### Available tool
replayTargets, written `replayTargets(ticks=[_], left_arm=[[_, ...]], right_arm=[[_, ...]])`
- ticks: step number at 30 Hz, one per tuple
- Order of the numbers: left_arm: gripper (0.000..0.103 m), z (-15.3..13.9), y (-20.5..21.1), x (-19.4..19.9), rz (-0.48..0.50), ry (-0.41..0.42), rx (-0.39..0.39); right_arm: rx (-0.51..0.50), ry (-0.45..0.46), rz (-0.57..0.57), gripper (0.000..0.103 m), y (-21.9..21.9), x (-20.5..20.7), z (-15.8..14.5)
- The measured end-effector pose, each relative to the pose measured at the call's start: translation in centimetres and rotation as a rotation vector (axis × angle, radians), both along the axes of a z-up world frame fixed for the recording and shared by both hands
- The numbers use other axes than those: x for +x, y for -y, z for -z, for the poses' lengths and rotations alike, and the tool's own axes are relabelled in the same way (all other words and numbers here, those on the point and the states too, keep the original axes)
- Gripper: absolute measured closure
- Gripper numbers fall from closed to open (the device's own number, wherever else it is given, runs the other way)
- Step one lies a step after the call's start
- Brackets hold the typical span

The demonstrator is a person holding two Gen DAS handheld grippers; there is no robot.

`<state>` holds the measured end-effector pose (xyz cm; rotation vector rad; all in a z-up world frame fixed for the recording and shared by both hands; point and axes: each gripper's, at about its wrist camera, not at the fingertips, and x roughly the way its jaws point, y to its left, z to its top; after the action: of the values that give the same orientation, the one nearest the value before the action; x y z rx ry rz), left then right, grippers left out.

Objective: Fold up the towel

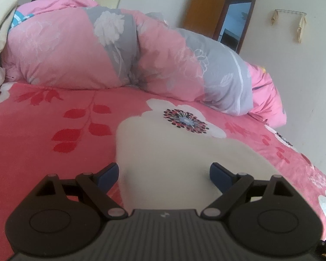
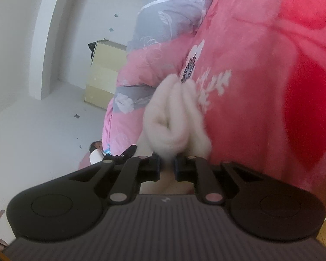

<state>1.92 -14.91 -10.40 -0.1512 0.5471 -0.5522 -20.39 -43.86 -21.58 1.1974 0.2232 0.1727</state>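
**Two grippers at a cream towel on a floral bed**

Two views are given. In the left wrist view, the left gripper is seen with its blue-padded fingers spread wide, nothing being held between them. The cream towel is spread flat on the pink floral blanket, directly ahead of and between the fingertips. Its left edge is seen just inside the left fingertip; its far edge is blurred against a white flower printed on the blanket. Bare blanket is left to the outside of the left finger. Beyond the towel, a rolled pink-and-grey quilt is piled across the bed, and past it an open wooden door is seen.

In the right wrist view, which is rolled sideways, the right gripper is closed on a bunched part of the towel, whose soft folds bulge out beyond the fingertips. Blanket is seen right of the fingers, white wall to the left.
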Motion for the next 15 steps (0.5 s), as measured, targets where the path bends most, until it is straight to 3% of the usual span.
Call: replayTargets(ticks=[8,15], left_arm=[[0.011,-0.2,-0.7,-2.5,0.091,0.020,0.049],[0.011,-0.6,-4.0,-3.6,0.081,0.024,-0.036]], right_arm=[[0.039,-0.029,-0.002,0.090,0.0,-1.1,-0.1],[-0.132,-0.122,0.139,0.085,0.3,-6.0,-4.5]])
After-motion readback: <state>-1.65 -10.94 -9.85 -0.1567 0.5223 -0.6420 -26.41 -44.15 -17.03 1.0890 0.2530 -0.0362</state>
